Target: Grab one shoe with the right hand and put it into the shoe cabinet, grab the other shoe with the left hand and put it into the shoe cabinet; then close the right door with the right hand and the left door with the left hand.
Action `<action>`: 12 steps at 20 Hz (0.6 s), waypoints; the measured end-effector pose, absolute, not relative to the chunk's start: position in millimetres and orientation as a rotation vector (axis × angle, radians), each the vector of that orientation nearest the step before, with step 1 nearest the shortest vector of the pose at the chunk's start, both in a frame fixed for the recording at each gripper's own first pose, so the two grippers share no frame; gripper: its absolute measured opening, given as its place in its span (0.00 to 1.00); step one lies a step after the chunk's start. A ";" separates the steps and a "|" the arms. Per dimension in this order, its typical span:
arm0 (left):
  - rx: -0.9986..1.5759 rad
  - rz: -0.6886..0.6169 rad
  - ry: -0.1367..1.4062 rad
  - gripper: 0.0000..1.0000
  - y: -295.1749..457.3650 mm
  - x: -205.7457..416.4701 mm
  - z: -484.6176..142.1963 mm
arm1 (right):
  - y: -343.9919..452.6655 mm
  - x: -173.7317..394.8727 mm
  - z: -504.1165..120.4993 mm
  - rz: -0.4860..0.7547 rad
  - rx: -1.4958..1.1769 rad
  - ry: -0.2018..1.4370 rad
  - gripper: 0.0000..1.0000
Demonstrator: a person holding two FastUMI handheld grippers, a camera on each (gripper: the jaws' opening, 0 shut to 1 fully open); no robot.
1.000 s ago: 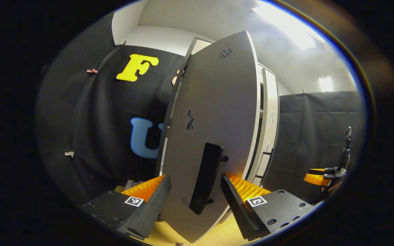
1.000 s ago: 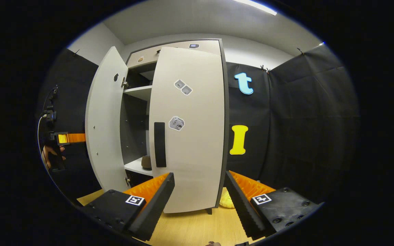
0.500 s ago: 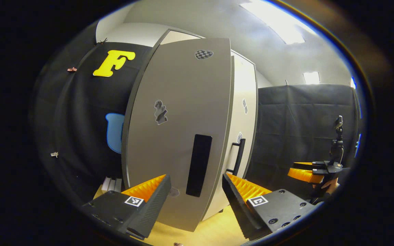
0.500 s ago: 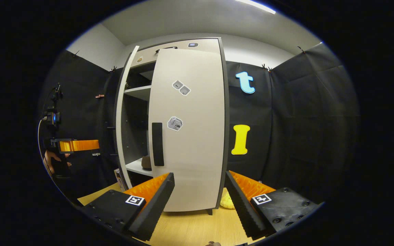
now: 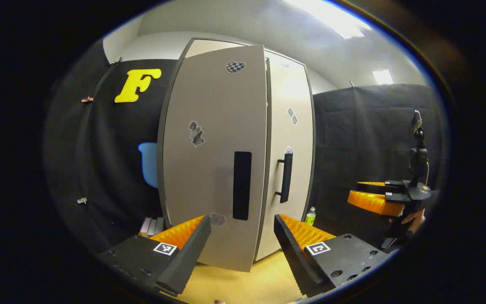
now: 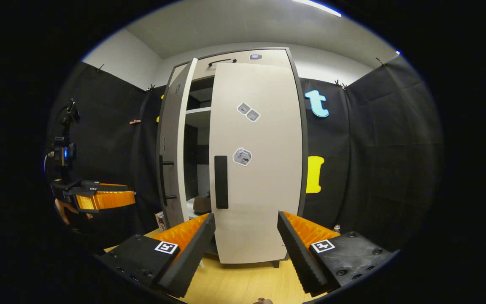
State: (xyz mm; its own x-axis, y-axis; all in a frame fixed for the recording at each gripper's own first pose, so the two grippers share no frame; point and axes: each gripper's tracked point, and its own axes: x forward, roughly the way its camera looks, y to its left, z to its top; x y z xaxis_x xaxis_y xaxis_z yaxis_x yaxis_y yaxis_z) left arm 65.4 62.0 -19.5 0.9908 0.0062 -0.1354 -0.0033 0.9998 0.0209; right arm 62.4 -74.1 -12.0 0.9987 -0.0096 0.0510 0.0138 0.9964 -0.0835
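1. The shoe cabinet [image 6: 251, 55] stands upright on the wooden floor [image 6: 243, 280] against the black cloth wall. Its right door [image 6: 257, 169] lies flat against the front, while its left door [image 6: 174, 147] stands ajar, leaving a tall gap between the two doors.
2. Through that gap in the right gripper view, a pale upper shelf [image 6: 198, 116] shows, and on a lower shelf sits a brown shoe [image 6: 202, 204], only partly seen behind the right door's edge. I cannot tell where the other shoe is.
3. In the left gripper view the left door [image 5: 215, 156] is nearly shut, its dark handle [image 5: 242, 185] facing the camera, with the right door [image 5: 289, 143] and its bar handle [image 5: 285, 177] just beyond.
4. The left gripper [image 5: 242, 234] points at the left door's lower front, jaws spread wide with nothing between them; whether a finger touches the door I cannot tell. In the right gripper view it [image 6: 99, 198] sits level, left of the cabinet.
5. The right gripper [image 6: 246, 238] is aimed at the right door's lower part, jaws wide apart and holding nothing. In the left gripper view it [image 5: 373, 198] hovers to the right of the cabinet, a hand [image 5: 411, 219] beneath it.
6. A small green-capped bottle [image 5: 310, 216] stands on the floor by the cabinet's right foot.
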 end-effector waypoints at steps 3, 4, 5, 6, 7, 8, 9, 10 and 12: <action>0.058 0.022 0.132 0.95 54.0 64.4 -20.9 | -70.4 60.2 -12.6 -0.013 -0.066 -0.054 0.98; 0.048 0.023 0.131 0.95 50.9 64.9 -22.5 | -69.5 59.0 -11.4 -0.014 -0.055 -0.058 0.98; 0.033 0.021 0.129 0.95 48.1 64.5 -23.4 | -70.2 58.1 -9.7 -0.018 -0.047 -0.063 0.98; 0.020 0.018 0.130 0.95 46.1 65.1 -24.3 | -70.9 57.2 -7.7 -0.022 -0.042 -0.070 0.98; 0.009 0.017 0.130 0.95 46.9 65.0 -24.7 | -72.6 55.8 -5.8 -0.028 -0.038 -0.078 0.98; 0.001 0.016 0.131 0.95 46.1 65.4 -25.1 | -74.1 54.6 -4.2 -0.033 -0.037 -0.083 0.98; -0.005 0.018 0.133 0.95 46.1 64.8 -26.2 | -76.3 54.4 -2.9 -0.039 -0.036 -0.088 0.98; -0.009 0.021 0.135 0.95 47.1 64.5 -26.7 | -77.9 54.5 -1.9 -0.043 -0.035 -0.089 0.98; -0.014 0.027 0.135 0.95 50.2 66.1 -27.4 | -80.0 54.9 -1.6 -0.045 -0.037 -0.087 0.98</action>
